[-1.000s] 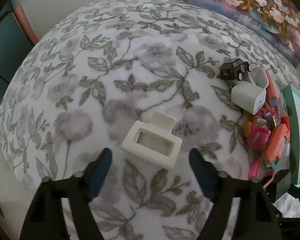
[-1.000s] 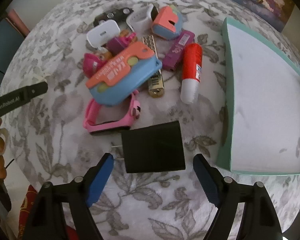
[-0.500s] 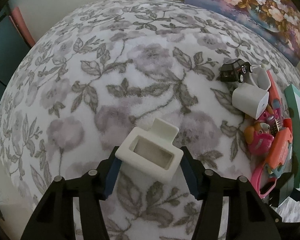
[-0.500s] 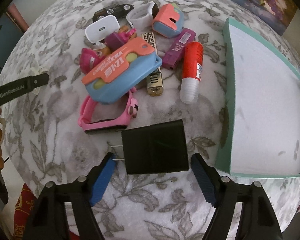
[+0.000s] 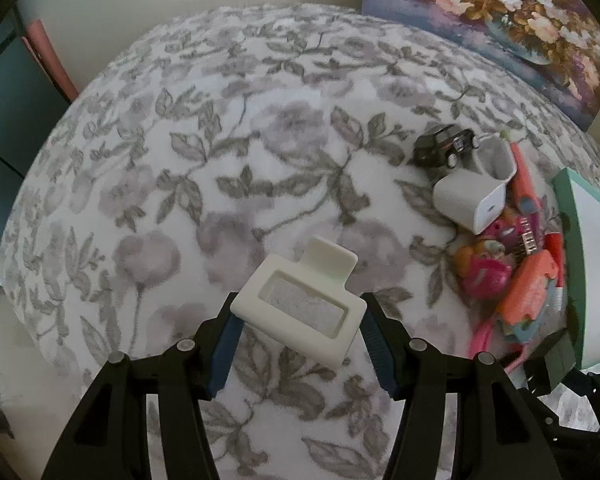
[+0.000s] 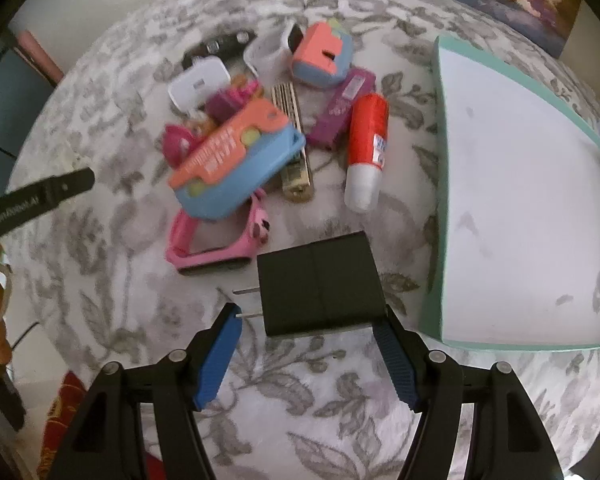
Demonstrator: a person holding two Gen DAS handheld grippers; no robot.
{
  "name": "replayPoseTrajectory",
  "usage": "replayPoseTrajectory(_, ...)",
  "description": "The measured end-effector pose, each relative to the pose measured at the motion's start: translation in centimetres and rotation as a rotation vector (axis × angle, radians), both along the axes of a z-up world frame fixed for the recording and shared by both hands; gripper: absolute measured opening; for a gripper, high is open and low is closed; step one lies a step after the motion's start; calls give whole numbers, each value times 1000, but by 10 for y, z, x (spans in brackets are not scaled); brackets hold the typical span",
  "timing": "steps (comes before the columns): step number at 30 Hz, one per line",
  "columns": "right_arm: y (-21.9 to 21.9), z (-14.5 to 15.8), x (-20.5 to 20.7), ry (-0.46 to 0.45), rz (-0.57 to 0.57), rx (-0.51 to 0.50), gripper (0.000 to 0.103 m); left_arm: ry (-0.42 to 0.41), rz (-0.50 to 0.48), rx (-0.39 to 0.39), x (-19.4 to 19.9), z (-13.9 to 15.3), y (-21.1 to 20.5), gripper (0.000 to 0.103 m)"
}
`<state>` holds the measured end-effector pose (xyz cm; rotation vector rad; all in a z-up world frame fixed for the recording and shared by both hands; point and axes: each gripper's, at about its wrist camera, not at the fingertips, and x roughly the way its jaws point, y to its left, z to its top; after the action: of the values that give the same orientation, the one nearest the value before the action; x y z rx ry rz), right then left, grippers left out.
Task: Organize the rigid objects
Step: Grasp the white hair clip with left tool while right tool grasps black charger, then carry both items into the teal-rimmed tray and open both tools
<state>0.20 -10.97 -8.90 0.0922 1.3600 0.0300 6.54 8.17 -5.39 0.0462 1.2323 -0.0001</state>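
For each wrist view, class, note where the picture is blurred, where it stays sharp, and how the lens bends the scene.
Left wrist view: the cream holder is sharp, the toy pile at right smears, and the floral cloth bulges into a dome. Right wrist view: the black charger is crisp, the orange-and-blue case is motion-blurred, and the teal tray rim curves.

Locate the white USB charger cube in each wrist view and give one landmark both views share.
Left wrist: white charger cube at right, just below the black toy car.
Right wrist: upper left, at the pile's far edge.
Shared landmark: teal-rimmed tray.
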Motion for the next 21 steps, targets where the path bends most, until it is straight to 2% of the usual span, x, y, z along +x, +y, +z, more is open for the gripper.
replayPoseTrajectory(7, -21, 29, -6, -66, -36, 87, 71, -49, -22, 23, -2, 38, -10, 60)
replayPoseTrajectory(12, -39, 53, -9, -137, -66, 139, 71, -90, -41, 9, -5, 65, -27, 60)
replayPoseTrajectory(16, -49, 72, -18, -203, -98, 157, 71, -114, -57, 17, -7, 81, -43, 60)
replayPoseTrajectory(21, -79, 80, -18, -246, -196, 141, 71, -131, -108, 26, -6, 98, -79, 60)
